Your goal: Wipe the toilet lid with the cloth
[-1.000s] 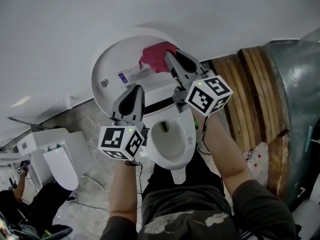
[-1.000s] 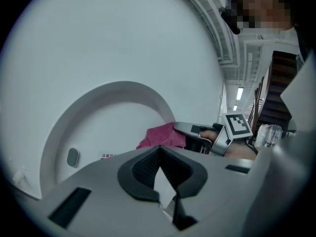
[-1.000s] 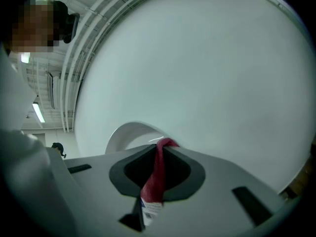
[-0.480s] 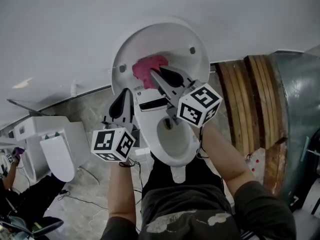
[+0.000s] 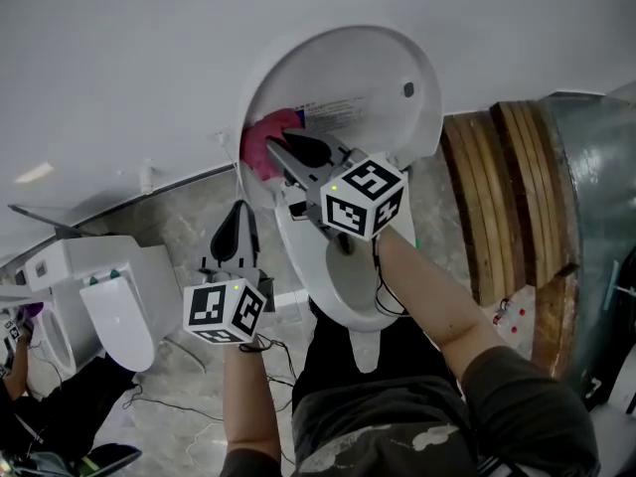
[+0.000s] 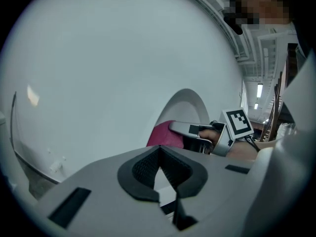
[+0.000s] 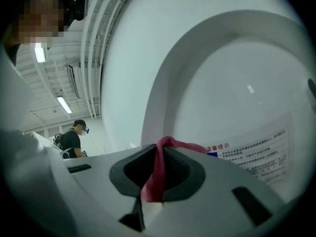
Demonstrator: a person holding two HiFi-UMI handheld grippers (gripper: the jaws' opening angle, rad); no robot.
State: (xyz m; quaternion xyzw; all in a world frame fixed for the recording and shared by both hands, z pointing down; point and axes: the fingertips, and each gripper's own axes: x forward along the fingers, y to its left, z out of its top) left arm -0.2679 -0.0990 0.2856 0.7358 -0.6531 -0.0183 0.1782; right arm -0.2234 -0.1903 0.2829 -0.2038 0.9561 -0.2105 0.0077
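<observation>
The white toilet lid stands raised against the wall, with a printed label on it. A pink cloth is pressed on the lid's left edge, and my right gripper is shut on it. In the right gripper view a strip of the cloth is pinched between the jaws, with the lid right ahead. My left gripper is shut with nothing in it and hangs to the left of the bowl, apart from the lid. In the left gripper view the cloth and the right gripper show beyond its closed jaws.
A second white toilet stands at the lower left on the stone floor. Wooden planks and a grey metal surface are at the right. A person stands far off in the right gripper view. Cables trail from the grippers.
My right gripper has carried the pink cloth across the lid from its upper right to its left edge. The left gripper has dropped away to the left of the bowl.
</observation>
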